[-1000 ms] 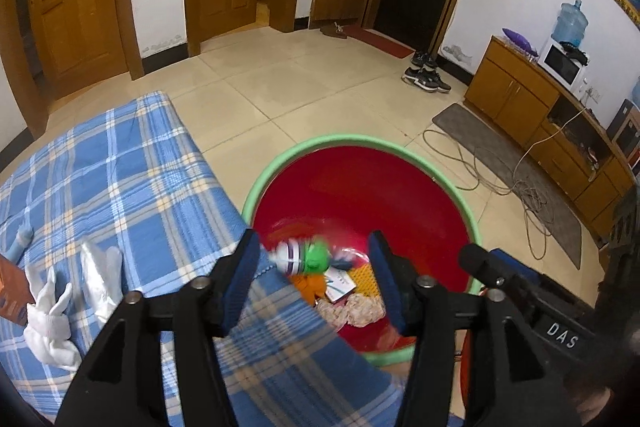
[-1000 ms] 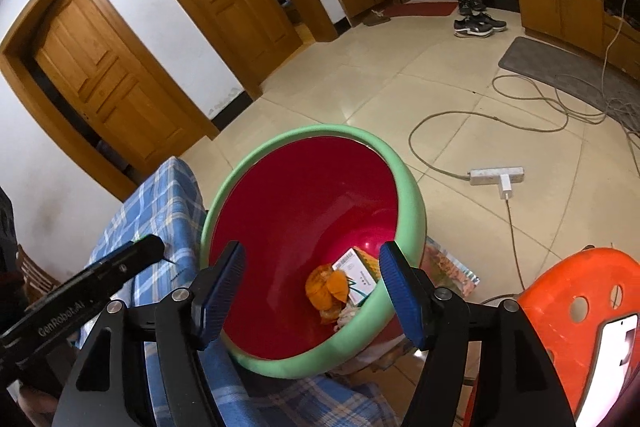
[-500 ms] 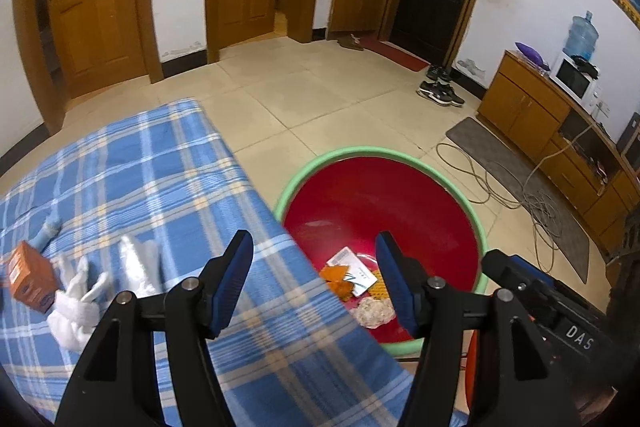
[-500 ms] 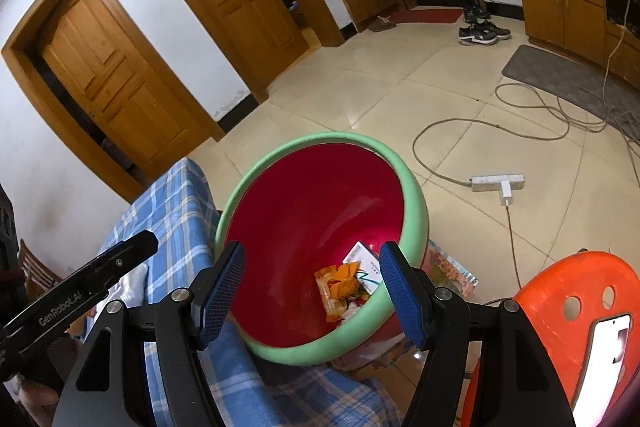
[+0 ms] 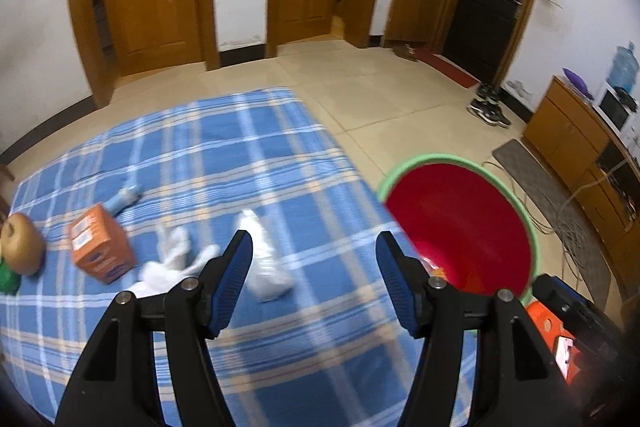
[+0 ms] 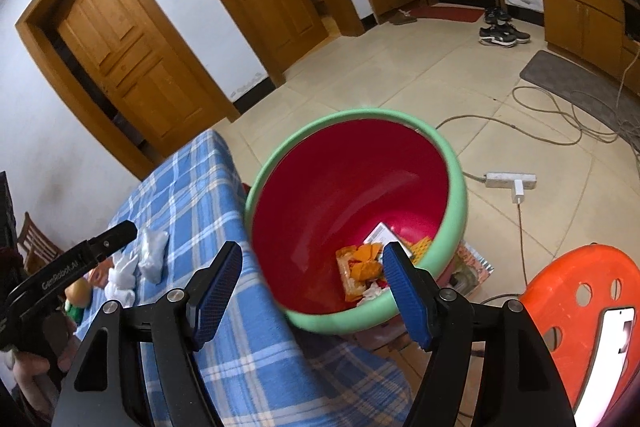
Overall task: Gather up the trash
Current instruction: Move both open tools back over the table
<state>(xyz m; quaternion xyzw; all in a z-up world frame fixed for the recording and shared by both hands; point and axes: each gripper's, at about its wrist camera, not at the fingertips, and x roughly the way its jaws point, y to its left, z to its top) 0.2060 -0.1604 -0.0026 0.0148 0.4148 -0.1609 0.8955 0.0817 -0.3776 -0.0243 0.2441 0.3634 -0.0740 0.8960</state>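
Bin (image 6: 454,163) mouth tilted toward table, left tool (image 5: 314,277) apart, right tool (image 6: 312,287) apart, empty

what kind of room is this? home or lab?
Looks like a home, probably a living area. A pair of sneakers sits by the dark door, a wooden sideboard carries a microwave and a water jug, and a blue plaid cloth covers the work surface.
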